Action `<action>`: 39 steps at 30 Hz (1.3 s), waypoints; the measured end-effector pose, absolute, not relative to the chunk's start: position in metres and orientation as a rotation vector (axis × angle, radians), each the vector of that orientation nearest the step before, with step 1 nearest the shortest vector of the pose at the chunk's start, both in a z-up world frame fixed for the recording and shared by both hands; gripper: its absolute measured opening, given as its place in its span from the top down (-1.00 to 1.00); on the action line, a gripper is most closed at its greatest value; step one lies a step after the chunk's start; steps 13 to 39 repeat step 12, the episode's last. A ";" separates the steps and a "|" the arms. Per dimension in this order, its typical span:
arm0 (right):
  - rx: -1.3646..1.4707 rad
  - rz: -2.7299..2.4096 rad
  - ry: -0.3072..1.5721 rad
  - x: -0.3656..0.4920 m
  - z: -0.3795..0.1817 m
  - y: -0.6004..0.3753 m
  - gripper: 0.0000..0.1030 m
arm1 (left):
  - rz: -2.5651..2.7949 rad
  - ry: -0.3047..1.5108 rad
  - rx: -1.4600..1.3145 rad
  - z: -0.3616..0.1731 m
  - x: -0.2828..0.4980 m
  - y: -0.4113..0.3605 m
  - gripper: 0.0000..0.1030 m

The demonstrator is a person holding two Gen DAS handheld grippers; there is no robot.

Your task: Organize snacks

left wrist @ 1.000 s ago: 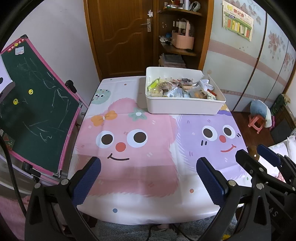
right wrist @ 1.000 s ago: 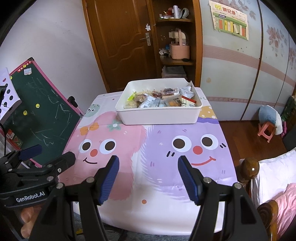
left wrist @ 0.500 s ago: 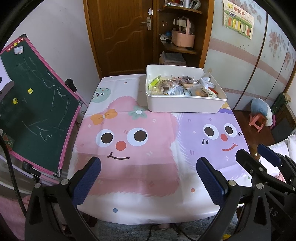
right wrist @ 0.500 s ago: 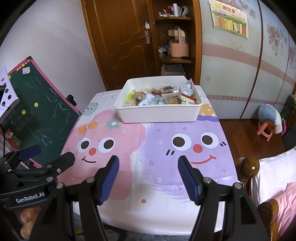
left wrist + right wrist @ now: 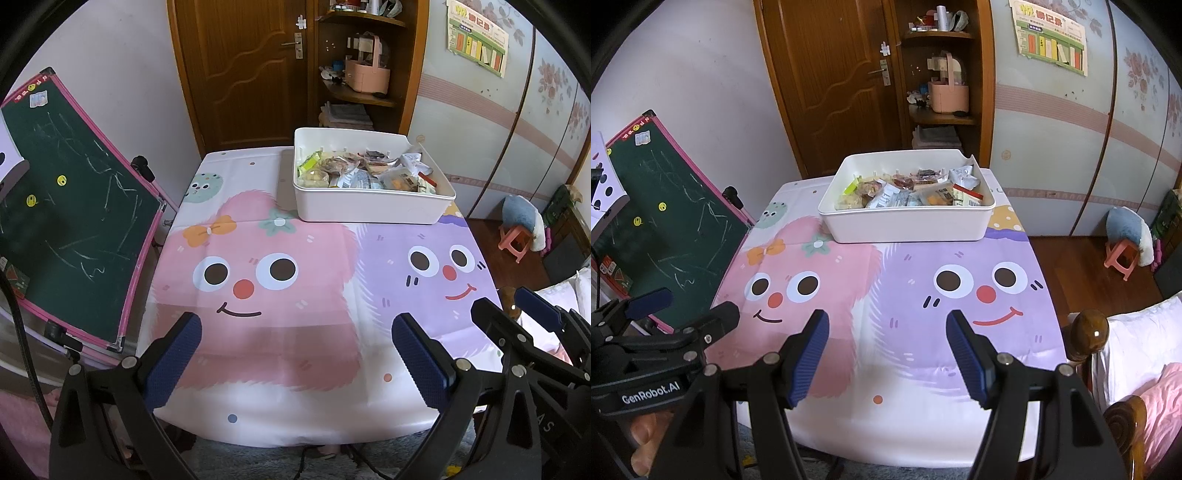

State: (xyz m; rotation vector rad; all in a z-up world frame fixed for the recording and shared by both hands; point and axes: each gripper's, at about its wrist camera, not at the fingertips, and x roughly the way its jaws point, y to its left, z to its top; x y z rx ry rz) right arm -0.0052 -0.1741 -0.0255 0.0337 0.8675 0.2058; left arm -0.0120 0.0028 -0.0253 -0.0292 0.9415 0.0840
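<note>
White rectangular plastic bin [image 5: 373, 212], open-topped with rounded corners and a flat rim, upright on the far end of the cartoon tablecloth [image 5: 258, 332], straddling the join of the pink and purple faces. Filled with a loose heap of wrapped snacks [image 5: 364, 173], none rising much above the rim: a yellow-green packet [image 5: 851, 185] at the left end, round pale pastries in clear wrap [image 5: 849, 201] just in front of it, dark reddish wrappers [image 5: 916, 177] along the back wall, grey-white sachets [image 5: 892, 199] in the middle, a crinkled silver-white bag [image 5: 964, 175] tilted against the right back corner, an orange-fronted pack [image 5: 936, 197] and a cream box with red trim [image 5: 966, 197] at the right.
</note>
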 end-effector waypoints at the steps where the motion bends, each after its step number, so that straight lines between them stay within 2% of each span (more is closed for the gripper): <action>1: 0.034 0.206 0.867 -0.005 -0.026 -0.174 -0.29 | 0.084 0.942 -0.028 -0.026 -0.012 0.004 -0.99; 39: 0.032 0.198 0.881 -0.006 -0.031 -0.173 -0.29 | 0.085 0.947 -0.024 -0.027 -0.011 0.004 -0.99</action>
